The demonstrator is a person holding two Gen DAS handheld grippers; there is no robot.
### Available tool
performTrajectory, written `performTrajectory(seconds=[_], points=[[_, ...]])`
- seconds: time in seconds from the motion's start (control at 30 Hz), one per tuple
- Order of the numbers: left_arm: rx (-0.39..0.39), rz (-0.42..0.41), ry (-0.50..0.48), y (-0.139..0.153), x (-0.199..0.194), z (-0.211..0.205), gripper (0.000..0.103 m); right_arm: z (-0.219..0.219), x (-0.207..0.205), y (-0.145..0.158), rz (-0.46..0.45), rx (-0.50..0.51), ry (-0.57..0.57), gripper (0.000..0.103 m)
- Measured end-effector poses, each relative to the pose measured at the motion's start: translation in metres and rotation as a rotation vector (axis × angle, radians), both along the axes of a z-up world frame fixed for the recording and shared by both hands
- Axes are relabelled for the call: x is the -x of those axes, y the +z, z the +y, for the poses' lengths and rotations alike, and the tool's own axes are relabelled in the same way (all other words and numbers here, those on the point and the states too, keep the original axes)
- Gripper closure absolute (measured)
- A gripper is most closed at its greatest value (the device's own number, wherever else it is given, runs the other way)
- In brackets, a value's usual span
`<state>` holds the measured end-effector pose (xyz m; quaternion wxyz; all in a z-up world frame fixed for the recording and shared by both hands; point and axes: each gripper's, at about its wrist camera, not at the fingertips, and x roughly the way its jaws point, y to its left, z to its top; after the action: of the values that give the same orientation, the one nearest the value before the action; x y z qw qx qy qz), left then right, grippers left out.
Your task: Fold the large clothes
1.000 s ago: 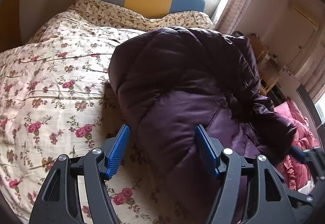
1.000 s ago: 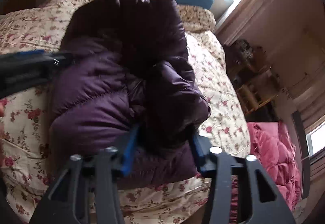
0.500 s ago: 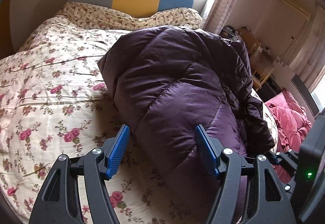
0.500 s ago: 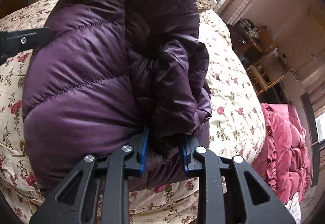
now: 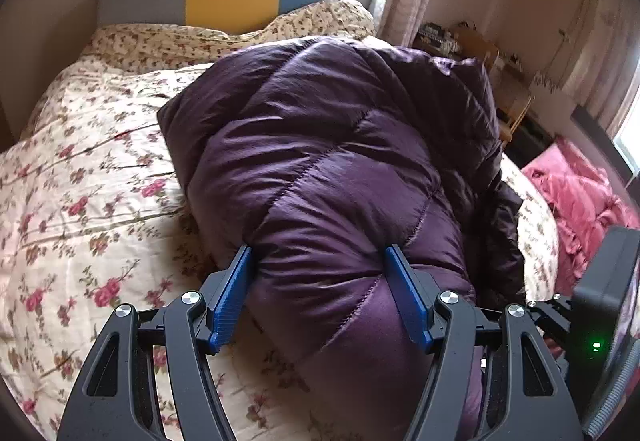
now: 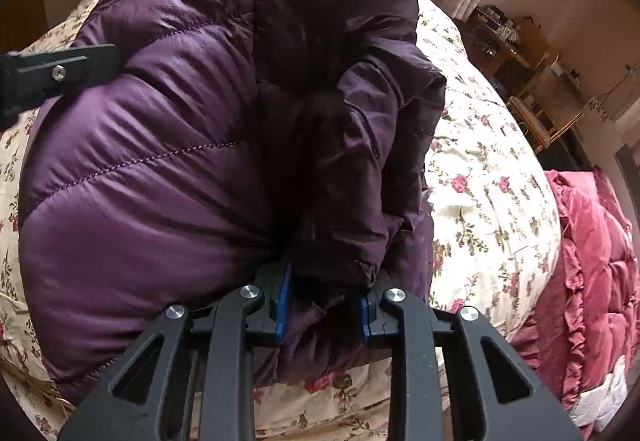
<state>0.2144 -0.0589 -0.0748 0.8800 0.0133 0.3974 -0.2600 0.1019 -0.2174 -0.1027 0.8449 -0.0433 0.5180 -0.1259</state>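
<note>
Two tools on one purple down jacket (image 5: 320, 169), bundled on the bed's floral quilt (image 5: 80, 201).

My left tool (image 5: 318, 293) straddles the puffy near end with its blue pads wide, flanking the padding; I judge them touching rather than squeezing. My right tool (image 6: 324, 305) is clamped on a dark bunched fold, probably a sleeve or the hem, at the jacket's right side. To fold well, I should lay that pinched fold flat over the body, use the left tool to steady the bulk, and press the trapped air out. No brand, label or writing is readable.
</note>
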Motion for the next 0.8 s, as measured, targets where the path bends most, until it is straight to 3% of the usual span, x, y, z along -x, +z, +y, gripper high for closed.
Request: performTrajectory(seconds=[0.33, 0.53, 0.8], points=[[-0.088, -0.005, -0.047, -0.031, -0.012, -0.028, 0.036, -0.011, -0.003, -0.005, -0.040, -0.053, -0.004, 0.082], [-0.084, 0.009, -0.044, -0.029, -0.015, -0.025, 0.036, -0.013, -0.007, 0.009, -0.024, -0.037, -0.021, 0.079], [-0.063, 0.006, -0.043, -0.019, -0.017, -0.014, 0.036, -0.019, -0.006, 0.039, -0.087, 0.001, -0.037, 0.061]])
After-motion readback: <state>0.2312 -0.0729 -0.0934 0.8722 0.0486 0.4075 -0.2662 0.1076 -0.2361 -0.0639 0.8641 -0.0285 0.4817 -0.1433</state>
